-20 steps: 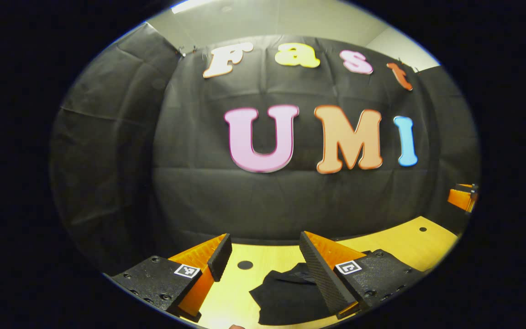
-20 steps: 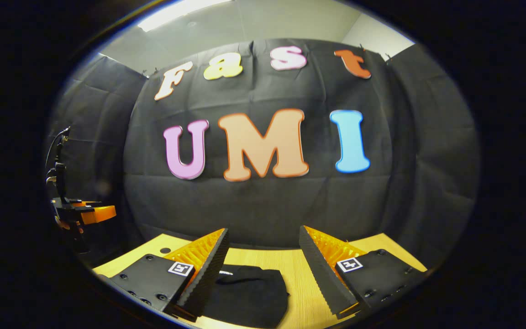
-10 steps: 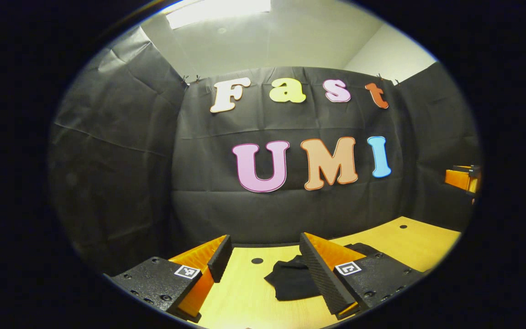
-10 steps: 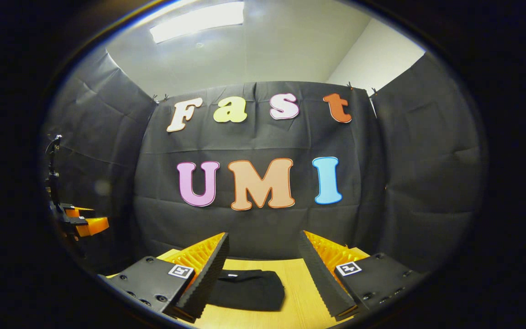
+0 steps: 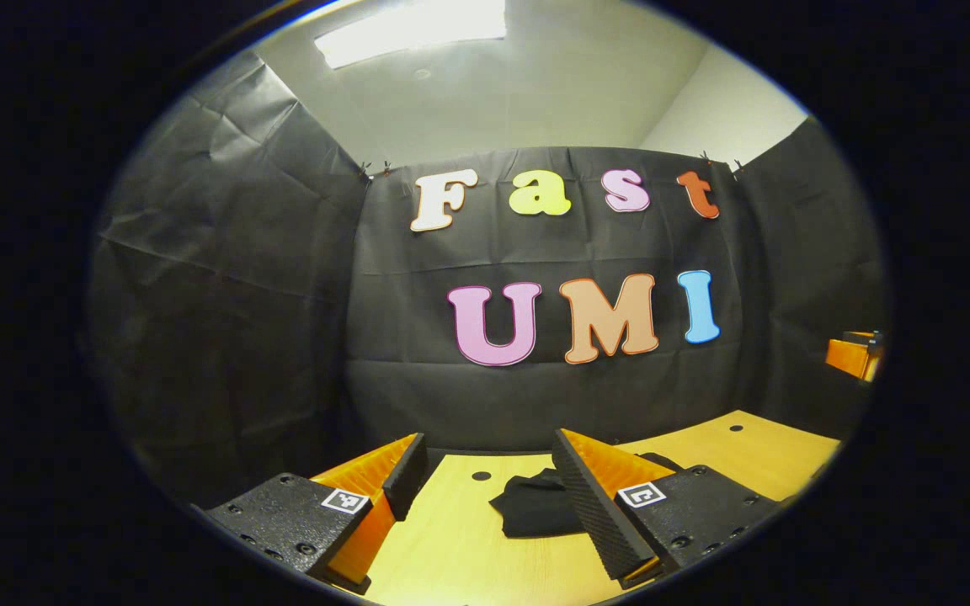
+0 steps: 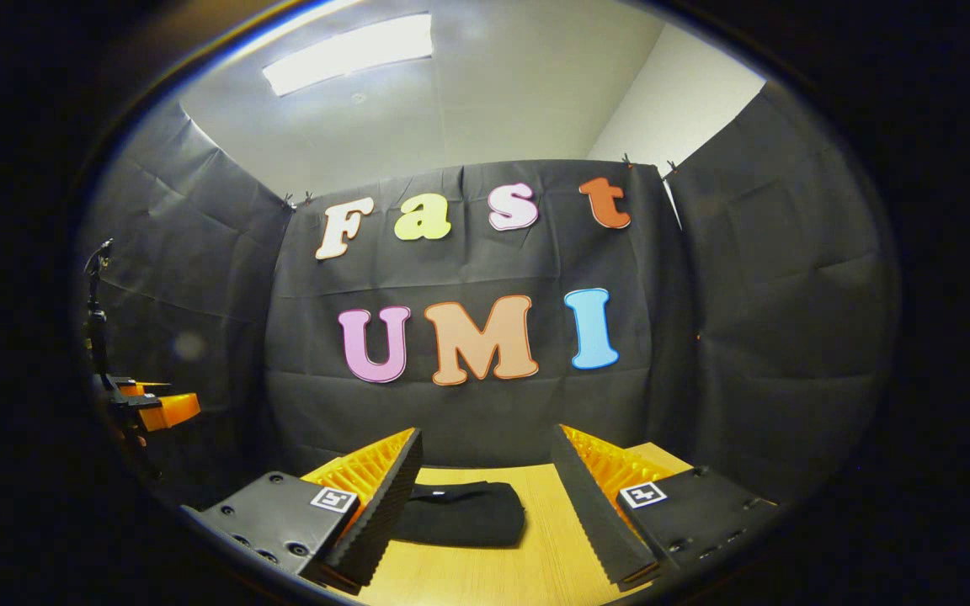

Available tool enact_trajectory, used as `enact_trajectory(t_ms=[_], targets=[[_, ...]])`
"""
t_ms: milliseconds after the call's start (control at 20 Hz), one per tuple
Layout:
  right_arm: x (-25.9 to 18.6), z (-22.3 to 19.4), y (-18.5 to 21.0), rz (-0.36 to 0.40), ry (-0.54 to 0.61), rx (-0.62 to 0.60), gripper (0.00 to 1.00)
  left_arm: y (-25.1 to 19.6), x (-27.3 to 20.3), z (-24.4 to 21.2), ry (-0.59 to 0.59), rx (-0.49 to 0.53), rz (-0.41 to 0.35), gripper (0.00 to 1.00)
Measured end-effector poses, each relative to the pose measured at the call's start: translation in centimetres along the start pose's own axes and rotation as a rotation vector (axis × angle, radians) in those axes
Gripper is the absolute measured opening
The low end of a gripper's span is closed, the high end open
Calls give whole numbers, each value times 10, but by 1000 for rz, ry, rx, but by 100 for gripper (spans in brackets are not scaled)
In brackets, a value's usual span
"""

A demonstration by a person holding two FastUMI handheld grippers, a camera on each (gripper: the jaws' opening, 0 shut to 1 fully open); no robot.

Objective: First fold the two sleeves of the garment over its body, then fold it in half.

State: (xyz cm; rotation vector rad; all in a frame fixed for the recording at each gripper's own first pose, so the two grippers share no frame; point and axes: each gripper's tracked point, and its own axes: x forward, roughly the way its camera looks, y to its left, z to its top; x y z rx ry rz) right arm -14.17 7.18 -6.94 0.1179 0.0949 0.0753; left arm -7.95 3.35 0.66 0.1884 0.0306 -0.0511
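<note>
Left gripper [image 5: 485,480]: fingers spread wide, nothing between them, held above the tabletop [image 5: 468,555] and apart from the cloth. Right gripper [image 6: 485,480]: fingers likewise wide apart and empty, raised over the wood. The garment [image 5: 535,509], black, lies on the tabletop in a compact folded bundle; in the left gripper view it sits just ahead of the fingers, partly hidden behind the right-hand finger. In the right gripper view the garment [image 6: 464,513] lies flat ahead between the fingers, its near-left edge behind the left-hand finger. Small dark round holes dot the tabletop near its far edge. Beyond: black cloth wall, pale ceiling with a lit panel.
</note>
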Motion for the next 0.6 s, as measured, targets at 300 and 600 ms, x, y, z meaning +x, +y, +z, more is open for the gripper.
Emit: enact_trajectory(t_ms=[300,600], targets=[[-15,-1,-2,15,11,-7,94,-25,-7,11,-18,-5,-60,99],[-15,6,2,30,7,-20,97,-24,-2,20,-31,2,-64,91]])
